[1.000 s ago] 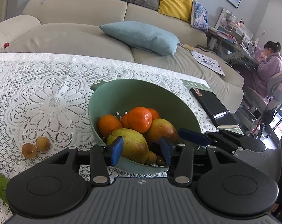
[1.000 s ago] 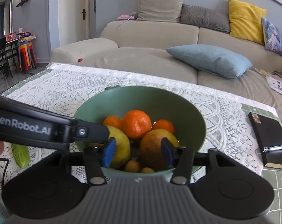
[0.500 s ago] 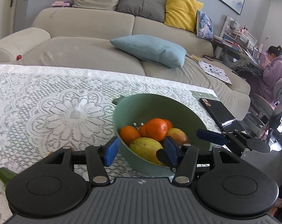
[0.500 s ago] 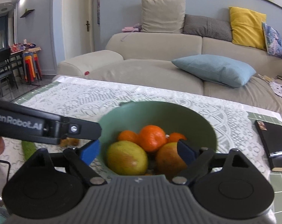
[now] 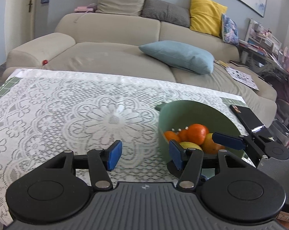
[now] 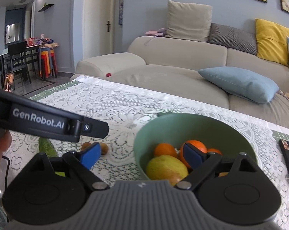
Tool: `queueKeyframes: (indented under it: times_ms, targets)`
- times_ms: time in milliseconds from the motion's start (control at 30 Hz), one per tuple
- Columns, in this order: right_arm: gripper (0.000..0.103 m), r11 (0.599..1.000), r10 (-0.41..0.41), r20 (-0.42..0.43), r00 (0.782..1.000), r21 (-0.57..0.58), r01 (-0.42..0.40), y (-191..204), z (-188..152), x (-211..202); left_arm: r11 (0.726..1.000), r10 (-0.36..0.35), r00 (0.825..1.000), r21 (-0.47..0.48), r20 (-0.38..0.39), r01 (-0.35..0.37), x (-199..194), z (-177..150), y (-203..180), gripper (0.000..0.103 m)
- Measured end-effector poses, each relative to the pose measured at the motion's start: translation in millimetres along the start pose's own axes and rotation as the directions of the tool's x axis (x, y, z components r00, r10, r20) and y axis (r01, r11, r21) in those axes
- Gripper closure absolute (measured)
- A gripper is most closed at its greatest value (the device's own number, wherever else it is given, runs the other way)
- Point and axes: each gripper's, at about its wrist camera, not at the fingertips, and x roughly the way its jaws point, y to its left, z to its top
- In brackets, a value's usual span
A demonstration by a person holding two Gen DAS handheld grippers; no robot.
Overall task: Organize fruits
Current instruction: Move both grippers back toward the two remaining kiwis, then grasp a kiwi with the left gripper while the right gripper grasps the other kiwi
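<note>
Where lace tablecloth (image 5: 110,118) fronts beige sofa (image 5: 113,44), left tool (image 5: 145,154), right tool (image 6: 142,152) gape empty.

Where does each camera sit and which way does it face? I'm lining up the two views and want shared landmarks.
Left wrist: on the left gripper, looking forward over the lace tablecloth toward the sofa; its open blue-padded fingers show, and the right gripper pokes in at the right.
Right wrist: on the right gripper, facing the green bowl; its open fingers show, and the left gripper's body crosses at the left.
Shared: bowl of fruit, tablecloth, sofa, blue pillow.
</note>
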Motion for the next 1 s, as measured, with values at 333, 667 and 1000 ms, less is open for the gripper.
queueKeyframes:
  times_ms: [333, 667, 1000]
  targets:
    - [0.016, 0.995, 0.058, -0.021, 0.998, -0.08, -0.059, 29, 8, 21, 0.997, 0.045, 0.999, -0.061, -0.008, -0.045, -2, -2, 35, 0.037]
    - [0.035, 0.976, 0.119, -0.052, 0.991, -0.179, -0.127, 55, 14, 44, 0.993, 0.043, 0.998, -0.109, -0.046, -0.048, 4, -7, 62, 0.037]
    - [0.057, 0.959, 0.136, -0.152, 0.979, -0.228, -0.168, 64, 14, 79, 0.982, 0.007, 0.994, -0.189, -0.111, -0.028, 28, -13, 79, 0.05]
